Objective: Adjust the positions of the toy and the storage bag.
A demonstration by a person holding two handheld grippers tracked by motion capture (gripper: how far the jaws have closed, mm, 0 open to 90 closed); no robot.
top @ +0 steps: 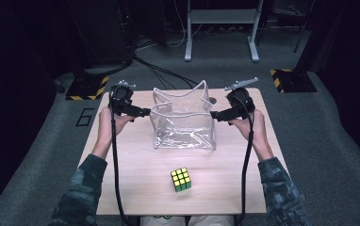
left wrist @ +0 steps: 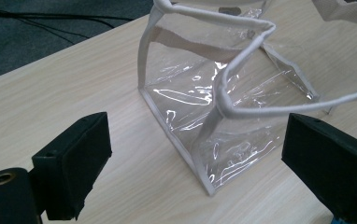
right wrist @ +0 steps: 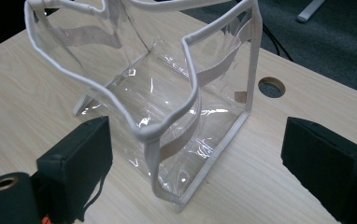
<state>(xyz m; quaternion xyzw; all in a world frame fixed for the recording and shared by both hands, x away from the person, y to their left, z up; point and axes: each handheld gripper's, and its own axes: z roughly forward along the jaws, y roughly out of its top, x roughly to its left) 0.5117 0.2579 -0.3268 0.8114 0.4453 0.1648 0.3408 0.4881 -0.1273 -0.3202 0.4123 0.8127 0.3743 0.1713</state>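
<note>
Both hand-held grippers stand wide and hold nothing: left hand-held gripper (top: 146, 112) and right hand-held gripper (top: 214, 114) flank the clear bag (top: 184, 123), upright mid-counter (top: 121, 165); a puzzle cube (top: 181, 180) sits nearer.

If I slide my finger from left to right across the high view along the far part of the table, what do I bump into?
Left black hand-held gripper → clear plastic bag with white trim → right black hand-held gripper.
</note>
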